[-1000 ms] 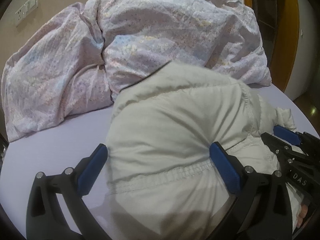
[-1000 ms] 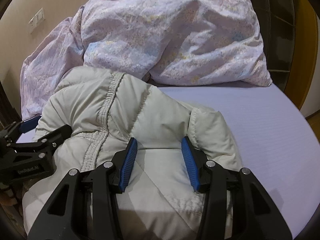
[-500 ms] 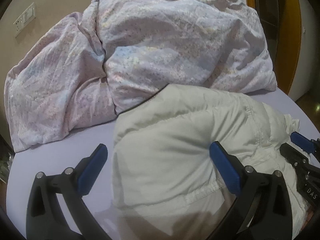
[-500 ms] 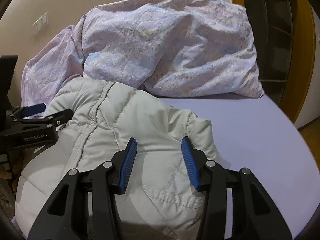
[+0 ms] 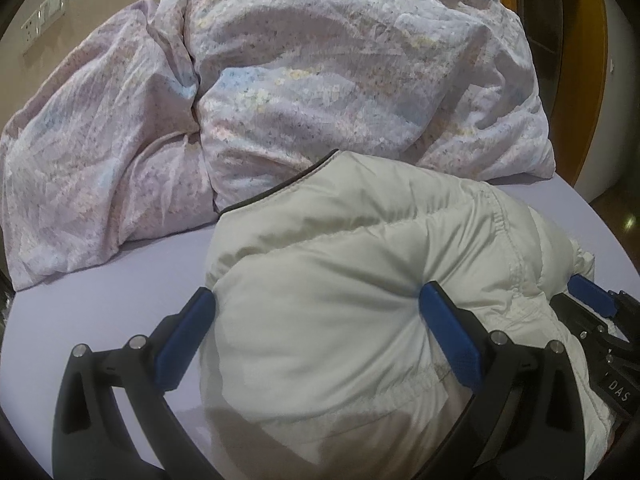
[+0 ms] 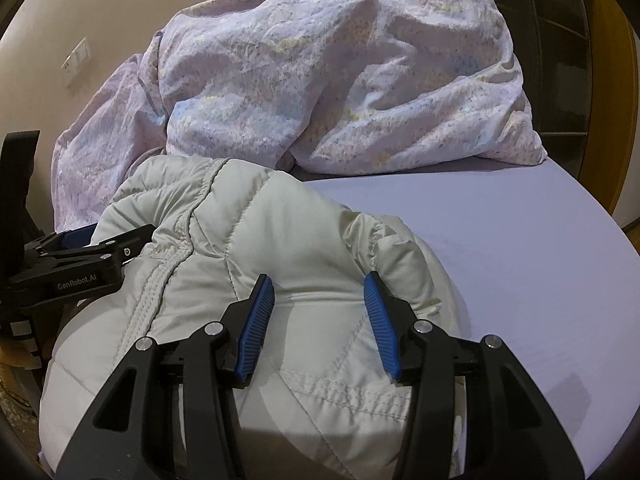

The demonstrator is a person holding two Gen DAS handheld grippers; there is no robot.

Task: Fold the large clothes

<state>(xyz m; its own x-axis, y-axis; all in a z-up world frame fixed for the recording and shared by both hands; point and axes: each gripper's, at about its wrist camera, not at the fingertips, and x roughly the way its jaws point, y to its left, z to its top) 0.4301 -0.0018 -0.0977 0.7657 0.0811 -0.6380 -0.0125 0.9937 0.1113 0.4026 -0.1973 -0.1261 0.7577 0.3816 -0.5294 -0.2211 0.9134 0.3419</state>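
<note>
A puffy cream quilted jacket [image 5: 340, 280] lies bunched on the lilac bed sheet [image 5: 100, 292]; it also shows in the right wrist view [image 6: 260, 240]. My left gripper [image 5: 316, 332] is open wide, its blue pads either side of a bulge of the jacket. My right gripper [image 6: 318, 312] is open, its pads pressed into the jacket's padded top near a stitched seam. The right gripper also shows at the right edge of the left wrist view [image 5: 592, 300], and the left gripper at the left of the right wrist view [image 6: 80, 256].
A rumpled floral duvet [image 5: 320, 80] is heaped against the wall behind the jacket, also in the right wrist view [image 6: 340, 80]. Bare sheet [image 6: 500, 260] lies to the right. A wooden door frame [image 5: 596, 60] stands at the far right. The bed's near edge is close below.
Both grippers have moved forward and lower onto the jacket. The jacket has been pushed toward the duvet, and its dark-lined edge now shows. Both stayed open.
</note>
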